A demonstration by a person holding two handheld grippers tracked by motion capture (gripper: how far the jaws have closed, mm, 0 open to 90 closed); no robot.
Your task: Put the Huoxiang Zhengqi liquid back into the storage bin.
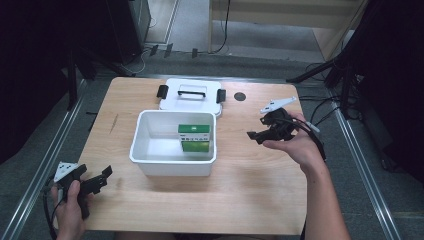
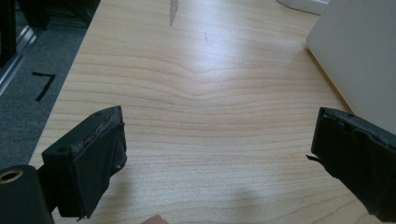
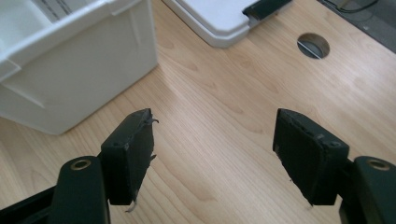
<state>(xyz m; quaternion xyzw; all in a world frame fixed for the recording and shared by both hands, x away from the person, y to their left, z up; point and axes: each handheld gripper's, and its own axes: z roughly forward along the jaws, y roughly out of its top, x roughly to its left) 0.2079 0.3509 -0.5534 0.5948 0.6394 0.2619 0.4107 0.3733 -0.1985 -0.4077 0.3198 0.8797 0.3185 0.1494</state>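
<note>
A white plastic bin (image 1: 150,155) stands open at the middle of the wooden table (image 1: 260,195). Inside it, toward its right half, lie green-and-white boxes (image 1: 194,137). Its white lid (image 1: 190,102), with a black handle and black latches, lies flat just behind it. My left gripper (image 1: 103,178) rests open near the table's front left corner, well left of the bin. My right gripper (image 1: 256,131) hangs open to the right of the bin, pointing toward it. In the left gripper view the gripper (image 2: 217,130) holds nothing, and in the right gripper view the gripper (image 3: 212,130) is equally bare.
A round cable hole (image 1: 240,96) sits in the table right of the lid; the hole (image 3: 313,45) lies ahead of my right gripper. The bin wall (image 2: 359,56) rises at the right of the left gripper view. Dark stands and cables surround the table.
</note>
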